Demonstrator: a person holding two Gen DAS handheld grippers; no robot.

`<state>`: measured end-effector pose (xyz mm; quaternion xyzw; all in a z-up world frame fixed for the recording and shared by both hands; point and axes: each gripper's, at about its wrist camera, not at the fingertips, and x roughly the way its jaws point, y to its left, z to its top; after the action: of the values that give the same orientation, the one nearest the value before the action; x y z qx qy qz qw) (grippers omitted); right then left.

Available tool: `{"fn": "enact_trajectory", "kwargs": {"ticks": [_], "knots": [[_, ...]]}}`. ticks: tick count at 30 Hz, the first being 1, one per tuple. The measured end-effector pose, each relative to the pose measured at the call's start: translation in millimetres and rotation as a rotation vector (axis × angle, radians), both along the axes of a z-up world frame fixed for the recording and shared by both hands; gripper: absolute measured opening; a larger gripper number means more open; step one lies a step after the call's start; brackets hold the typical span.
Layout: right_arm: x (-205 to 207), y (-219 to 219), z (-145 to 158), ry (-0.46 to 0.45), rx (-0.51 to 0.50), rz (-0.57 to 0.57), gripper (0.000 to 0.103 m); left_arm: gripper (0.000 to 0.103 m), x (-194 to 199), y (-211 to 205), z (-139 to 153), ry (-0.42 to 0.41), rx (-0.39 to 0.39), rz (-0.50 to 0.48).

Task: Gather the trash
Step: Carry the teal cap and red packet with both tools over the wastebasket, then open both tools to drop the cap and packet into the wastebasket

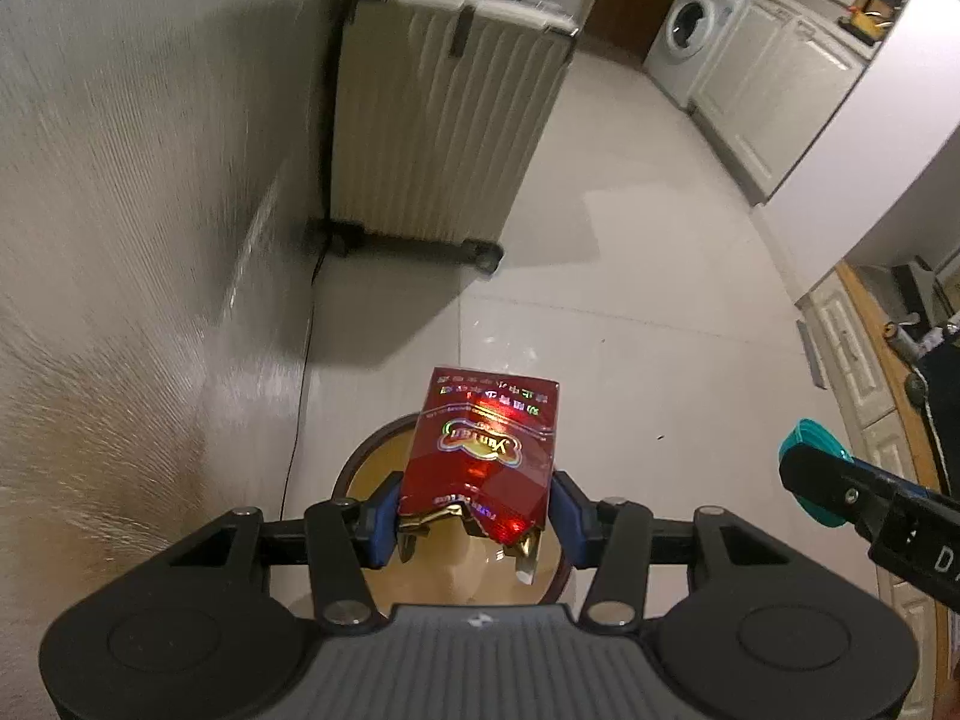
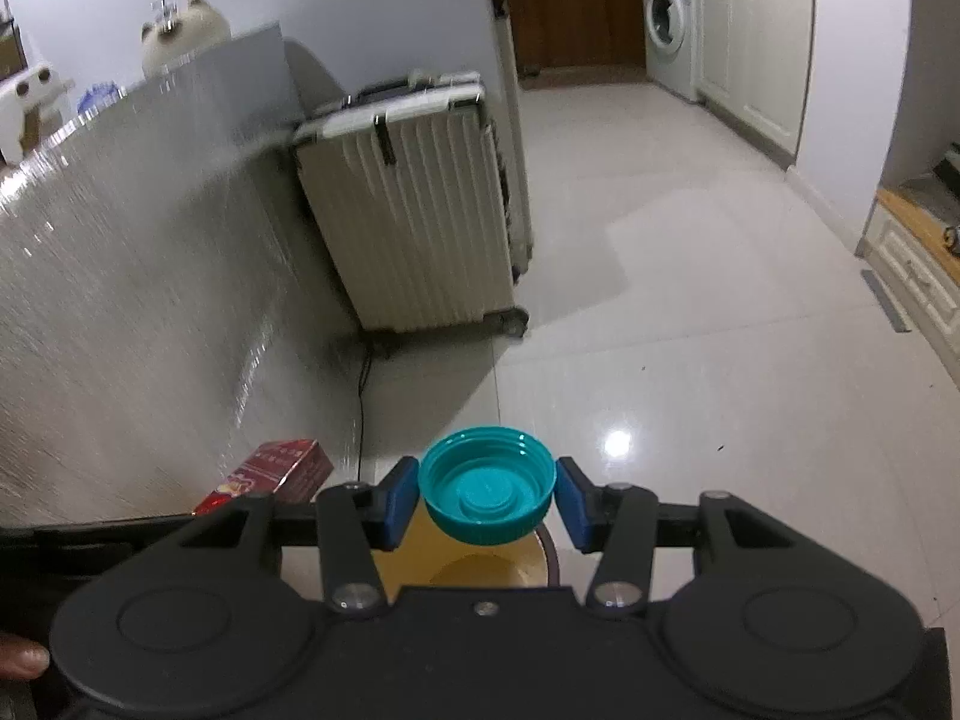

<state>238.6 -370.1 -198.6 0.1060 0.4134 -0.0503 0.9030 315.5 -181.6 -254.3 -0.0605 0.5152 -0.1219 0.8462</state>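
This is a home, an open room running into a laundry and kitchen corner. A front-loading washing machine (image 2: 667,24) stands at the far right, built in beside cream panelled cabinets (image 2: 753,36) under a countertop. A ribbed, cream hard-shell suitcase (image 2: 414,204) on wheels is parked against the left wall. Glossy pale floor tiles (image 2: 690,312) cover the ground, with dark wood panelling (image 2: 570,6) at the far end.

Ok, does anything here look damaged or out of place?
Only the red packet in the left gripper: its open end is torn, with crumpled gold foil hanging out. The teal cap in the right gripper looks intact. Both hang over a bin.
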Motion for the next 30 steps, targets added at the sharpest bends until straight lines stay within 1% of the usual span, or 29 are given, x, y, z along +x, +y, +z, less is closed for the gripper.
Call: {"fn": "enact_trajectory", "kwargs": {"ticks": [2, 8, 11, 16, 20, 24, 30], "knots": [[12, 3, -15, 0.028, -0.002, 0.005, 0.050, 0.051, 9, 1, -15, 0.024, 0.015, 0.001], [40, 2, -58, 0.114, 0.063, -0.008, 0.050, 0.051, 23, 4, -54, 0.099, 0.058, -0.018], [54, 0, -81, 0.168, 0.095, -0.025, 0.050, 0.051, 29, 4, -73, 0.150, 0.071, -0.037], [68, 2, -122, 0.249, 0.123, -0.059, 0.050, 0.051, 35, -3, -97, 0.208, 0.124, -0.101], [68, 6, -150, 0.290, 0.136, -0.069, 0.050, 0.051, 39, -2, -114, 0.264, 0.124, -0.115], [66, 10, -168, 0.311, 0.155, -0.082, 0.050, 0.051, 45, 4, -125, 0.277, 0.149, -0.092], [59, 16, -185, 0.319, 0.218, -0.119, 0.050, 0.052, 47, 4, -135, 0.283, 0.157, -0.098]]}}
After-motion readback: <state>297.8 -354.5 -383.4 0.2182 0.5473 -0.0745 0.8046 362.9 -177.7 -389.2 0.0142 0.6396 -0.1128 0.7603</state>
